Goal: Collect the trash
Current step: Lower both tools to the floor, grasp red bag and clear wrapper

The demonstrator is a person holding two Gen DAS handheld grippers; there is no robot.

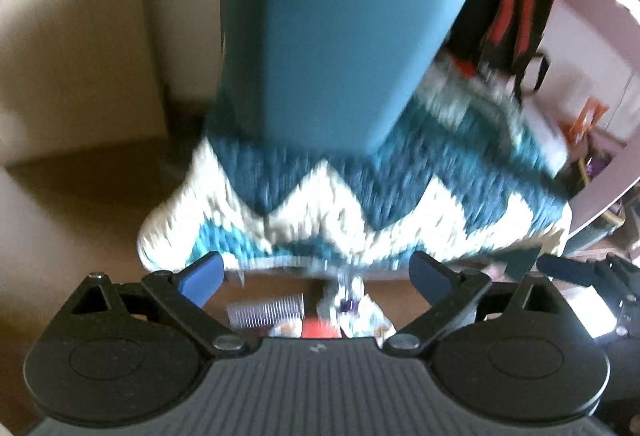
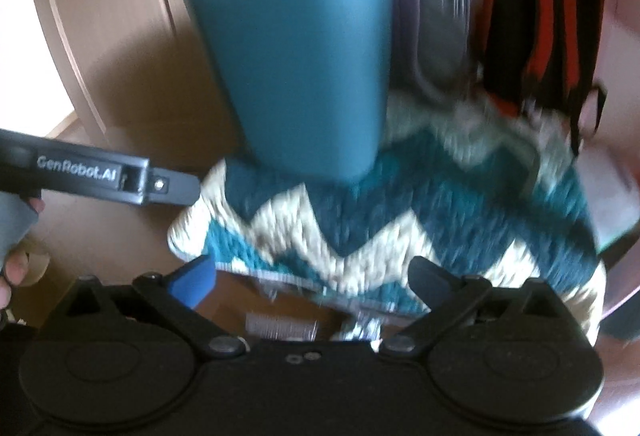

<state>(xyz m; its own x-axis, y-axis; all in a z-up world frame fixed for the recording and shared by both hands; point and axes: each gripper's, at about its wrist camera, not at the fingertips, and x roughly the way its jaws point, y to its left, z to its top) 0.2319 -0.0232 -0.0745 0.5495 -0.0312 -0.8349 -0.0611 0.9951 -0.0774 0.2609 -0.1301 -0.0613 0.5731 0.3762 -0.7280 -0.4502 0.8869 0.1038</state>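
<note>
Both your left tongs and right tongs gape wide, empty. The ribbed plastic cup and wrappers lie on the floor by the rug's near edge; blur risks mis-grabbing fringe.

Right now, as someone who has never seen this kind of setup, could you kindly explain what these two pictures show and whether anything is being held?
There is no robot here: a person carries a hand-held two-finger gripper in each hand, and each gripper has a wide-angle camera looking forward along its fingers. One picture comes from the left gripper, the other from the right gripper. Both stand open with nothing between the fingers.

Ahead is a teal bin standing on a blue and white zigzag rug, on a brown floor. On the floor before the rug lie a clear ribbed plastic cup on its side and some crumpled wrappers, probably the trash to collect. An orange and black backpack stands behind the rug. The pictures are blurred.
</note>
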